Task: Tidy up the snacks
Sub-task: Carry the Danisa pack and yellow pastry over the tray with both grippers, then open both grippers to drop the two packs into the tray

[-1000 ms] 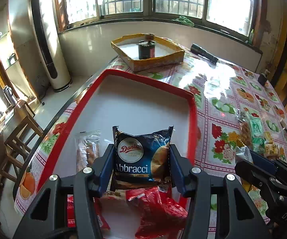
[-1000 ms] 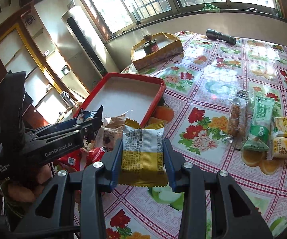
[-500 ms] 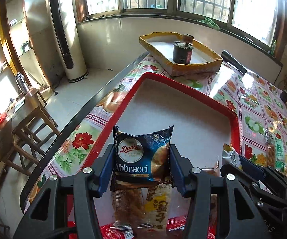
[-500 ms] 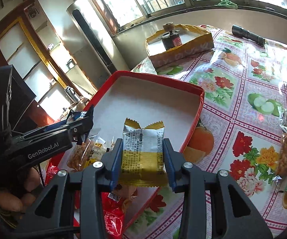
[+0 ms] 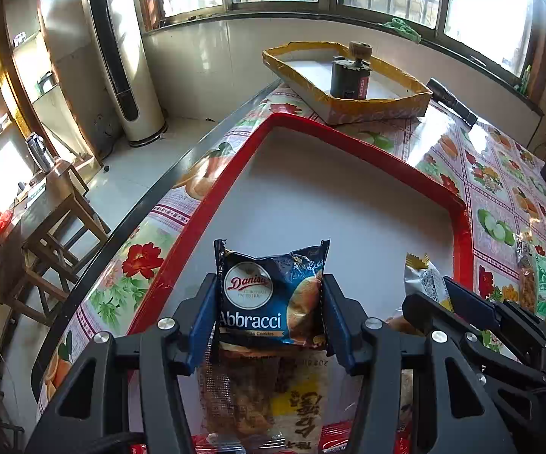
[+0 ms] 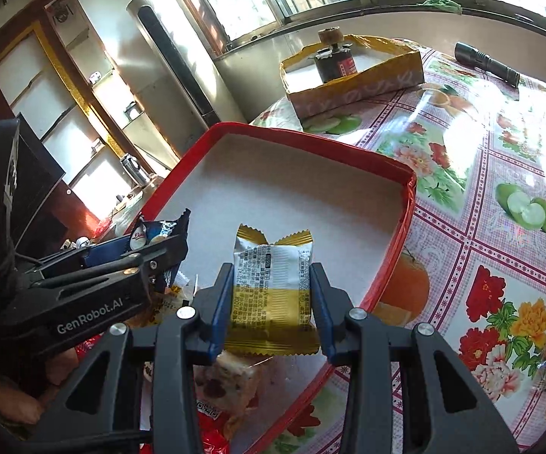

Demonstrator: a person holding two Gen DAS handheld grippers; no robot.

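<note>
My left gripper (image 5: 269, 295) is shut on a blue Danisa Abbracci cookie packet (image 5: 271, 295), held above the near part of the red tray (image 5: 212, 204). My right gripper (image 6: 273, 291) is shut on a yellow and white snack packet (image 6: 273, 291), also above the red tray (image 6: 397, 242). Each gripper shows in the other's view: the right one at lower right (image 5: 439, 295), the left one at left (image 6: 159, 249). Several snack packets (image 5: 261, 389) lie in the tray's near end below both grippers, including a nougat-like bar (image 6: 227, 382).
A yellow cardboard tray (image 5: 382, 109) with a dark can (image 5: 348, 79) stands beyond the red tray. A black flashlight (image 6: 486, 62) lies at the far side. More snacks (image 5: 537, 283) lie on the flowered tablecloth at right. The table edge (image 5: 151, 196) and wooden stools are at left.
Both grippers, each still holding its packet, have moved forward over the red tray toward its far end. The loose snacks in the tray have slid lower in both views.
</note>
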